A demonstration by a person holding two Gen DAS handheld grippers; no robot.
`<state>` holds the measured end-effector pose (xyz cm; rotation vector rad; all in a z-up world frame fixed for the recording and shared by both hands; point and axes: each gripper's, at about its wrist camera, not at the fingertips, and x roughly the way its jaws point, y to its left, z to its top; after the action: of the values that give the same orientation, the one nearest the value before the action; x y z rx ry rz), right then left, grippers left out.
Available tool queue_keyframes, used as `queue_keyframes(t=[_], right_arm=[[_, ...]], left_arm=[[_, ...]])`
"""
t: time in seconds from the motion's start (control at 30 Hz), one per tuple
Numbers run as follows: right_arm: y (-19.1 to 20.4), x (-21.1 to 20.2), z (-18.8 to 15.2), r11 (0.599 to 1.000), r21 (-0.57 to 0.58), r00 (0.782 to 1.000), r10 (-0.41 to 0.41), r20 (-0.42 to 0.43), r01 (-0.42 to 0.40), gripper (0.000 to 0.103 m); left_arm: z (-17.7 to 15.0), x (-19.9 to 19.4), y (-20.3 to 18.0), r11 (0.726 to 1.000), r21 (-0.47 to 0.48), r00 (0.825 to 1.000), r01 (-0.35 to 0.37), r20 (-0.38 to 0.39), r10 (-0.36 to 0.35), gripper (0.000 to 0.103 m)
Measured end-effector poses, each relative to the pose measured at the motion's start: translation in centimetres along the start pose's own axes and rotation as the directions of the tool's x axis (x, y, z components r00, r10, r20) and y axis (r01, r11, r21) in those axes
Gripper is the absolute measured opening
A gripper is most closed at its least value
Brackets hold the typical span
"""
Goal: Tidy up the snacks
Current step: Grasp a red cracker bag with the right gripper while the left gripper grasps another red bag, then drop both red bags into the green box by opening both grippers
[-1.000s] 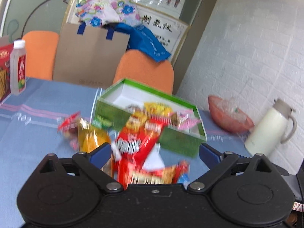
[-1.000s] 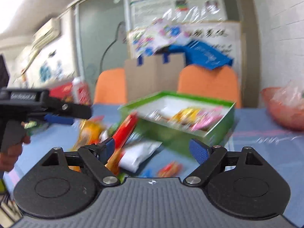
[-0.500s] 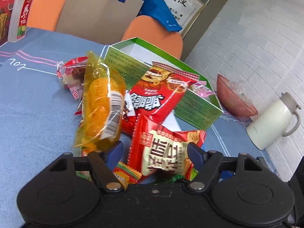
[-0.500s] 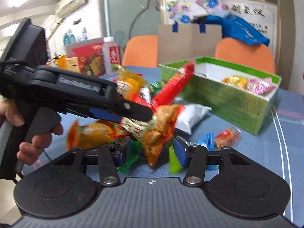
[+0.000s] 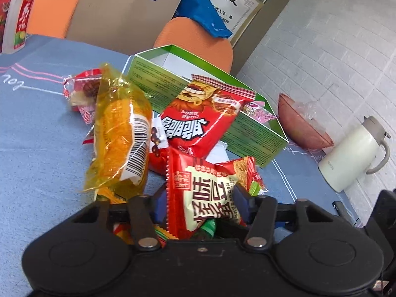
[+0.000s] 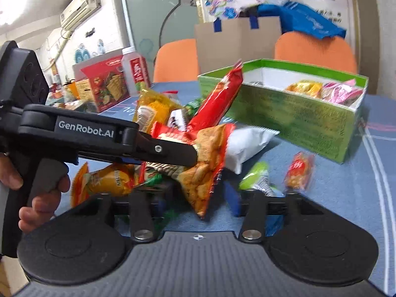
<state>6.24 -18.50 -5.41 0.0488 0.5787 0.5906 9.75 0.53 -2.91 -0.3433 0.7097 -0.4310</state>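
Covering the table [image 5: 37, 128] is a blue cloth with pink and white stripes, and on it a pile of snack packets lies just before a green box [image 6: 292, 113] that already holds yellow and pink packets. Two orange chairs [image 5: 193, 39] stand behind the table, with a cardboard sheet between them and posters on the wall above. A white brick wall runs along the right in the left wrist view, where a red bowl [image 5: 302, 128] and a white jug [image 5: 351, 156] stand near the box. A bottle [image 6: 135, 73] and a red carton [image 6: 106, 84] sit at the table's far left.

A second ago both cameras looked at the pile from higher and farther off, with the jaws spread wide and nothing between them; now both sit low in the pile.

The left gripper [image 5: 200, 199] has its jaws closing on a red noodle packet [image 5: 210, 193], both pads pressing its sides. A yellow bag [image 5: 121, 138] and a red bag [image 5: 203, 118] stand just beyond. The right gripper [image 6: 198, 198] has its jaws closing too, with the lower corner of that noodle packet [image 6: 203, 170] hanging between them; I cannot tell whether the pads touch it. A hand [image 6: 39, 198] holds the left gripper's handle.
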Motion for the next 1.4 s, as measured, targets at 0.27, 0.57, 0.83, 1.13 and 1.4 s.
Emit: queue_keyframes(t=[0.27, 0.57, 0.83, 1.13, 1.4], right_arm=[[0.2, -3.3, 1.0, 0.998, -0.033, 0.996, -0.045, 0.075, 0.047, 0.055], [-1.1, -4.8, 5.3, 0.992, -0.065, 0.970, -0.095, 0.225, 0.112, 0.054], [-4.8, -2.5, 9.3, 0.987, -0.039, 0.944, -0.140, 0.298, 0.159, 0.054], [-8.0, 1.7, 10.3, 0.982, 0.020, 0.946, -0.185, 0.267, 0.186, 0.054], [-10.1, 4.4, 9.6, 0.977, 0.038, 0.953, -0.213, 0.214, 0.210, 0.062]], left_arm=[[1.2, -2.4, -2.5, 0.998, 0.046, 0.996, 0.053, 0.076, -0.056, 0.080], [6.6, -2.4, -6.0, 0.988, 0.129, 0.978, 0.089, 0.175, -0.111, 0.080], [11.6, 1.5, -6.3, 0.982, 0.152, 0.968, 0.111, 0.209, -0.142, 0.079], [14.5, 6.9, -4.3, 0.987, 0.119, 0.981, 0.111, 0.149, -0.128, 0.079], [14.4, 10.4, -3.8, 0.986, 0.165, 0.993, 0.031, 0.108, -0.049, 0.103]])
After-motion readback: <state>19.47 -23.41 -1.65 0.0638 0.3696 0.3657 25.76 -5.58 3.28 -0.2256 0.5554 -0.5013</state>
